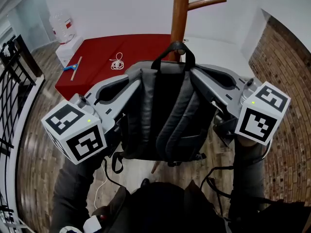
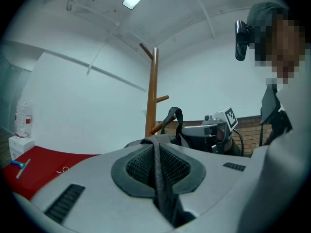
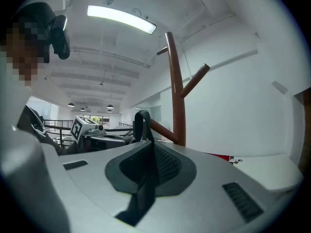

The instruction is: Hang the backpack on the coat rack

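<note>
**A:** Where do we stand with the backpack (image 1: pixel 165 115)?

**B:** We have it up in the air, off the floor (image 1: pixel 34 174), carried between our two grippers right in front of the coat rack (image 1: pixel 180 13). The red desk (image 1: pixel 131 47) lies behind it.

**A:** And the grip?

**B:** The left gripper (image 2: pixel 156 147) has its jaws pressed together on a webbing strap at the backpack's top. The right gripper (image 3: pixel 149 152) is doing the same on its side, with the webbing running down through the narrow gap between the jaws. We'd judge that both grippers carry the load.

**A:** So is it hung?

**B:** We don't think so. The carry loop (image 1: pixel 174 52) stands upright between our grippers, just beside the pole. In the right gripper view the loop sits at the tip of the lower peg (image 3: pixel 165 131), but we cannot tell whether the peg passes through it. The upper peg (image 1: pixel 206 3) is bare.

**A:** What's done, then, and what's left?

**B:** Picking up and bringing it to the rack look done. We have yet to slip the loop fully over a peg, let the bag settle until the peg takes the weight, then spread both pairs of jaws and draw them clear of the straps.
</note>
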The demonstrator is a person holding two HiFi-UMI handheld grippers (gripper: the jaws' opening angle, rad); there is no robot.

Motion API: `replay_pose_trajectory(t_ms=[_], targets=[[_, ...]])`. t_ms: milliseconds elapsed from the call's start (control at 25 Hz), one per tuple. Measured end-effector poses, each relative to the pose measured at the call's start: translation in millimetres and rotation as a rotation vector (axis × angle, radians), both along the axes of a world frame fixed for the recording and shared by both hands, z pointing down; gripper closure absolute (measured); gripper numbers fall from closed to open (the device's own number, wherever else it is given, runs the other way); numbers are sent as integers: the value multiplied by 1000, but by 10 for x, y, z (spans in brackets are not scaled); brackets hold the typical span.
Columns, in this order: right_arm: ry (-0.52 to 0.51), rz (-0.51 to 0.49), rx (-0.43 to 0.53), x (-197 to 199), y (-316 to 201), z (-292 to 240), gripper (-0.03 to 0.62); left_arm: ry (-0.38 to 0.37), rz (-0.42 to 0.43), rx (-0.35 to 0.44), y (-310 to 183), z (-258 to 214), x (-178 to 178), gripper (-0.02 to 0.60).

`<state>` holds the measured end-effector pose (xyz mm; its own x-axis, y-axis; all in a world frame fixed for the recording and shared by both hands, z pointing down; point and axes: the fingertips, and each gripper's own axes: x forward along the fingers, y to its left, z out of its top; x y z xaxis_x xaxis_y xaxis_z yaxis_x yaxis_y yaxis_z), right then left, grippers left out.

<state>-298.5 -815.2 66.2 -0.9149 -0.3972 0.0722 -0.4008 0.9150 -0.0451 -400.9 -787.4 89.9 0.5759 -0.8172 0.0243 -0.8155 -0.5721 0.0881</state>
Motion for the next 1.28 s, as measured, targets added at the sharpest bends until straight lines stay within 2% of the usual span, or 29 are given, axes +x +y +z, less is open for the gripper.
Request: replay_pose_trajectory(t_ms=[160,640,880,1120,1280], targets=[[-1,10,4,51,-88,-58,576,4,49,-12,-107,-70,41,537],[-4,-21,-46,109,-193,-47,576,-40,105,-47,-238,-86,89,537],[-24,-21,-138,216,-430,190,576,-17,107,-109,-465,136,210,537],[-43,-30,-139,306,-390,394,576,17,83,-134,-435,358,287,537],[-39,-39,-131,373,-324,626,576,18,38,-157,-356,601,355,537]])
